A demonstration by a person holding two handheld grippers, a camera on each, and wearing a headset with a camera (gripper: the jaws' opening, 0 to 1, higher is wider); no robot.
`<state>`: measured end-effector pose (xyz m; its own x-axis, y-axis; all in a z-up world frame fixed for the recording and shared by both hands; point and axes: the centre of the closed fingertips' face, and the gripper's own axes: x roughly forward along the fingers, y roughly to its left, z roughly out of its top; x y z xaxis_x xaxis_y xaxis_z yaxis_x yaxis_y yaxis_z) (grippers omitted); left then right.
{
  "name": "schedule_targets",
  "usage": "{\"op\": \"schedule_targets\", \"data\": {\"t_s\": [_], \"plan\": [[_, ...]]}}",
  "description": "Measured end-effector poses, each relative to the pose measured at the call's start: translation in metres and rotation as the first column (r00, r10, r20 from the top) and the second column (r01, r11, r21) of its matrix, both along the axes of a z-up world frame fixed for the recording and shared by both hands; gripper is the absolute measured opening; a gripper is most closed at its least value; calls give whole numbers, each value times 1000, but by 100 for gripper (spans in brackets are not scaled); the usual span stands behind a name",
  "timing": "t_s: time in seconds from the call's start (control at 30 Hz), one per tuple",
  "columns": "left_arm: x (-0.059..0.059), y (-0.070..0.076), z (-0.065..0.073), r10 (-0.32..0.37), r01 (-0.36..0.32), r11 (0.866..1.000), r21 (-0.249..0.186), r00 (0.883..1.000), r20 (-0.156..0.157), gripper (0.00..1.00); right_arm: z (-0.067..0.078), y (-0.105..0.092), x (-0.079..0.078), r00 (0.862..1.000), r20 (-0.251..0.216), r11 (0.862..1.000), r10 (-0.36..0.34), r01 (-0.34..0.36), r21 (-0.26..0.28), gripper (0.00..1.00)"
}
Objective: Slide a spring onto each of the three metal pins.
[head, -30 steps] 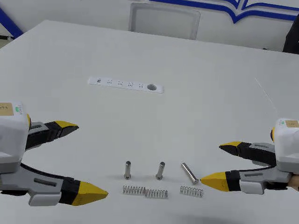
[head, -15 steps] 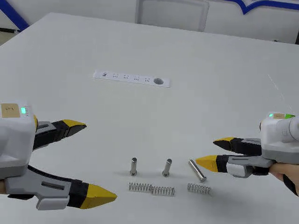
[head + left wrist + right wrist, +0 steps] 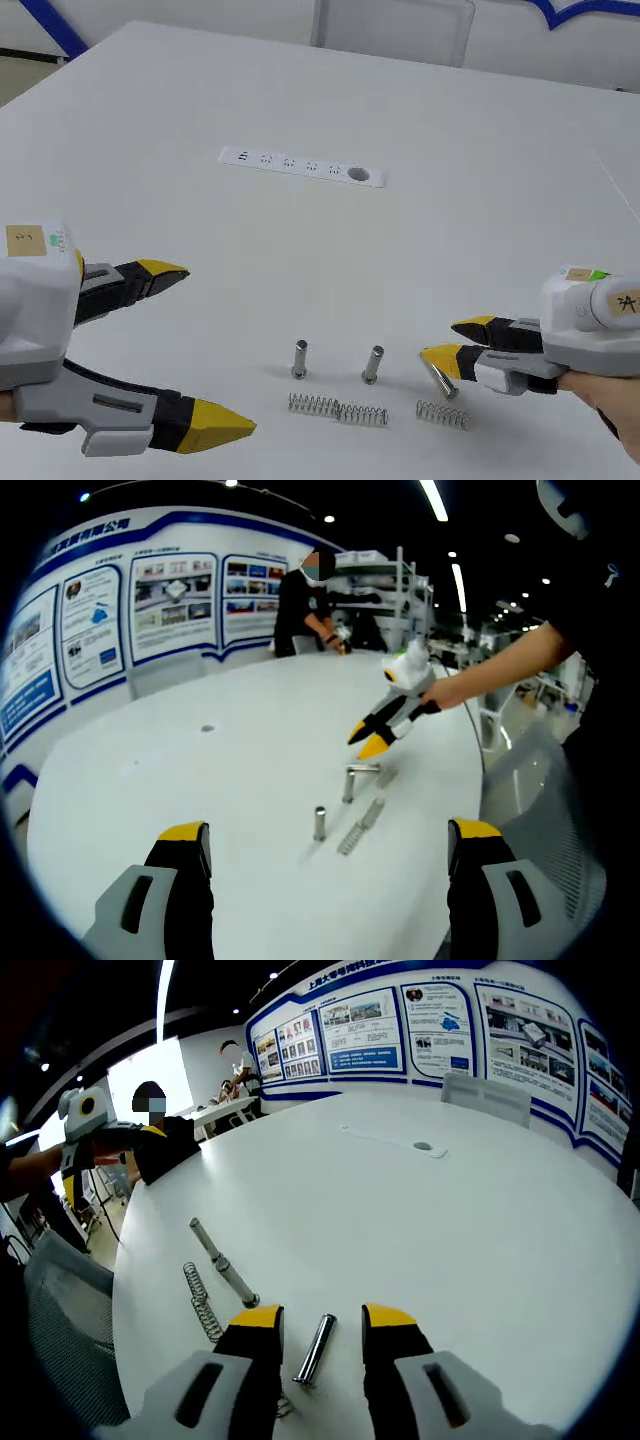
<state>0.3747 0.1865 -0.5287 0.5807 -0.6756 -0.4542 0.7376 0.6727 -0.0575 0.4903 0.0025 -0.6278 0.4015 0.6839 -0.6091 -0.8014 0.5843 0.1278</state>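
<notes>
Head view: nothing of the task is done yet. The lying pin [image 3: 443,383] rests flat on the white counter [image 3: 300,240]. Two more pins stand upright to its left, the middle pin [image 3: 373,363] nearer and the far-left pin [image 3: 300,358] beyond that. Three springs lie loose on the person's side of the lying pin: the right spring [image 3: 442,414] just beside it, the middle spring [image 3: 362,413] and the left spring [image 3: 312,403] end to end further left. No spring sits on any pin. The right hand-held gripper [image 3: 442,340] hovers at the lying pin's far end, jaws a narrow gap apart. The left hand-held gripper [image 3: 205,350] waits well to the left of it, jaws spread wide and holding nothing.

Left gripper view: the left hand-held gripper's [image 3: 330,829] jaws stand wide apart and bare. Ahead, the right hand-held gripper [image 3: 366,742] points down just above the lying pin [image 3: 365,767].

Right gripper view: the lying pin [image 3: 315,1348] sits between the jaws of the right hand-held gripper [image 3: 322,1316] with a gap on either side, so it is straddled, not gripped.

In my judgement the step in hand is picking up this first pin; all three pairings remain.
</notes>
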Motion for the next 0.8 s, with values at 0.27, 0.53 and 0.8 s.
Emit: {"op": "schedule_targets", "data": {"t_s": [0.27, 0.53, 0.8], "plan": [[-2, 1, -6, 12, -12, 1000, -3, 1000, -18, 100, -22, 3, 1, 1000, -22, 996, -9, 7, -93, 26], [-5, -2, -8, -10, 10, 1000, -3, 999, -30, 100, -25, 1, 6, 997, -28, 993, -70, 68, -93, 17], [3, -5, -3, 8, -9, 1000, -29, 1000, -18, 100, -34, 7, 1, 997, -39, 988, -63, 57, -145, 12]]}}
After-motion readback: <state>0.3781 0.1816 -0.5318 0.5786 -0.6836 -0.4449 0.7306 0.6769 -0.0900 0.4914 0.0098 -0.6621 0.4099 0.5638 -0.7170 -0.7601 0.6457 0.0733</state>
